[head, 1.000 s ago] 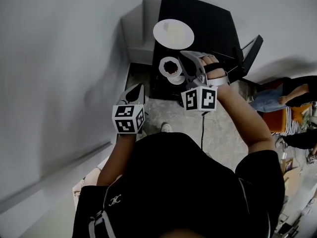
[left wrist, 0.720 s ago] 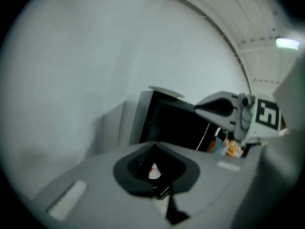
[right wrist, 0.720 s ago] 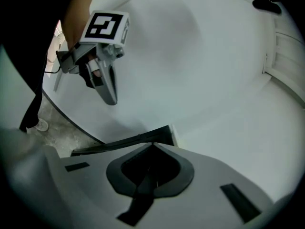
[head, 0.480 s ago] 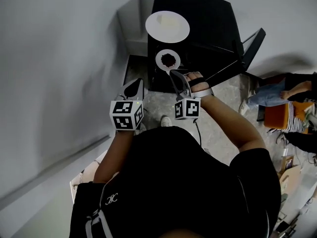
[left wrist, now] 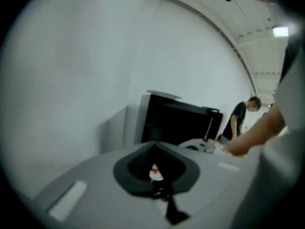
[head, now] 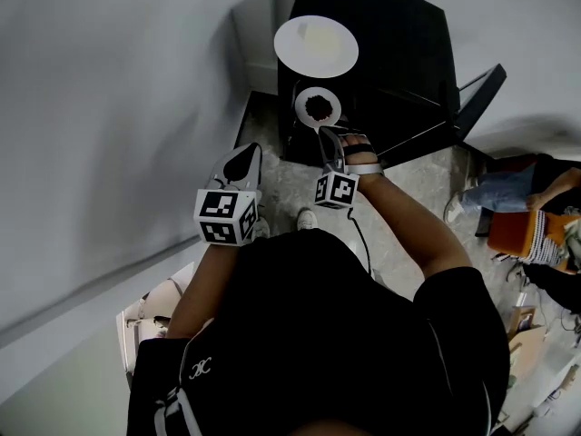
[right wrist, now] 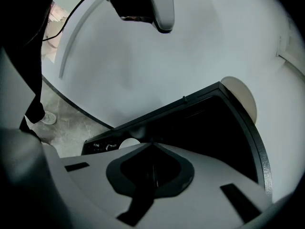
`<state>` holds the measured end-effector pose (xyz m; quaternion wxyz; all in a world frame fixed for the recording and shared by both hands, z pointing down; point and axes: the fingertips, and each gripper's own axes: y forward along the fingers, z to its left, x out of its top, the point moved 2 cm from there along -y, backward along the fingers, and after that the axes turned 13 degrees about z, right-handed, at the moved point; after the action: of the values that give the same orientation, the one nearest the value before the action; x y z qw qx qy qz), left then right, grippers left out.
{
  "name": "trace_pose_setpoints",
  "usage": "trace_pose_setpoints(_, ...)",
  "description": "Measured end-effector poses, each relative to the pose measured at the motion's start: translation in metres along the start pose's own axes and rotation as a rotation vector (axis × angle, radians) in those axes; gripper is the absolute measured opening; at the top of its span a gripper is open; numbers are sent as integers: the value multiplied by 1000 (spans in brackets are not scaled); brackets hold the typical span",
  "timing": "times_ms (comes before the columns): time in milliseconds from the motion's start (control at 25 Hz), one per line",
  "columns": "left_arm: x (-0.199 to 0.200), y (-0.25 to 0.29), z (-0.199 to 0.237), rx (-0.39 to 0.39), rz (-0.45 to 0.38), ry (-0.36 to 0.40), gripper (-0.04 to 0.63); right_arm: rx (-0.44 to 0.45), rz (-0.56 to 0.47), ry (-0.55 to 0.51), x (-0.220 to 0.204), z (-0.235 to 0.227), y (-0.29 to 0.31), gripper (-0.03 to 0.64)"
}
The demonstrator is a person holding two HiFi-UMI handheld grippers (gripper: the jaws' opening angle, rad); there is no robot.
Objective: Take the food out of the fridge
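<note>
Food, a dark heap in a small white bowl, sits at the black fridge's front edge, just beyond the right gripper's pressed-together fingers, while the left gripper's fingers, likewise closed on nothing, hang to their left.

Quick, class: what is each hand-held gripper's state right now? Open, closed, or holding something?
Left hand-held gripper: closed, nothing visibly held.
Right hand-held gripper: closed, empty.
</note>
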<state>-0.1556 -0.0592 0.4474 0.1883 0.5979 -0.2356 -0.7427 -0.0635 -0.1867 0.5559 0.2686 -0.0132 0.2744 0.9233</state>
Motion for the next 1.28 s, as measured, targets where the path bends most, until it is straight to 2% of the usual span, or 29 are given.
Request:
trace_pose_setpoints(120,-1,0,-1,14,-5,10,-3,-4,-8,-2,1,-2,0,0)
trace_pose_setpoints(360,4,1,0,28,-23,-19,-2,-7,-15,-20,-2,-2,-1,0)
trace_pose_setpoints(640,-2,4,-2,49,-6,-14,-2,3,-7,-20,-5,2,1,0)
trace_pose_setpoints(840,-9,5,2,75,8,-31,0,26,13,-26,-13,15,21,2)
trace_pose_setpoints(960,-15,1,4,99,13,-54,0,73,39,-73,-20,35,39,4)
trace_pose_setpoints(1160,-32,-12,8,156,33,-118,0,182,96,-149,-30,78,78,82)
trace_pose_setpoints(1280,-48,-21,10,186,57,-148,0,193,142,-184,-36,99,103,123)
